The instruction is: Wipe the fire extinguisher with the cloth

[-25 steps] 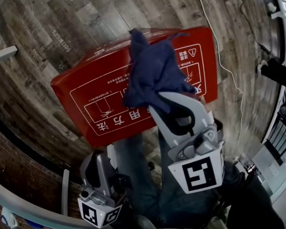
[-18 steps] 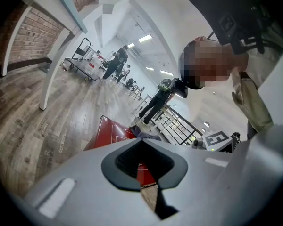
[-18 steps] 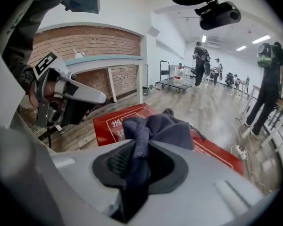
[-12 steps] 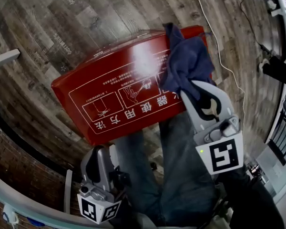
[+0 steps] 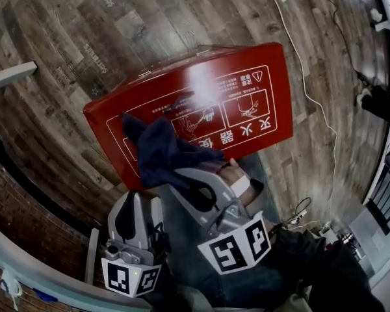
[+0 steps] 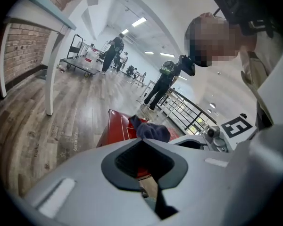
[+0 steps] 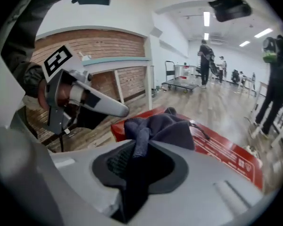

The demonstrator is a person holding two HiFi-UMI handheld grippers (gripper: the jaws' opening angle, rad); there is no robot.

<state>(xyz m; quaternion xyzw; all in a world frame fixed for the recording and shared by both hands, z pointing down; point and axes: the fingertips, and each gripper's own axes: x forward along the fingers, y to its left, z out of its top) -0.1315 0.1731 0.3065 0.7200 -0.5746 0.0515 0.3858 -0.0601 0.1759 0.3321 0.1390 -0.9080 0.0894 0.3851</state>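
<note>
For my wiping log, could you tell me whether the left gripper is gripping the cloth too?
No, the left gripper has nothing between its jaws; the cloth is clamped in the right gripper.

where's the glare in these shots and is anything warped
Head view: a white glare patch on the red box washes out some print; the floor planks bow from the wide lens. Both gripper views: black vignetted corners, strongly curved edges.

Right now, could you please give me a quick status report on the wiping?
Right gripper shut on cloth, pressed on red fire extinguisher box, left end. Left gripper shut, empty, held low. White cable on floor beside box, not touching.
</note>
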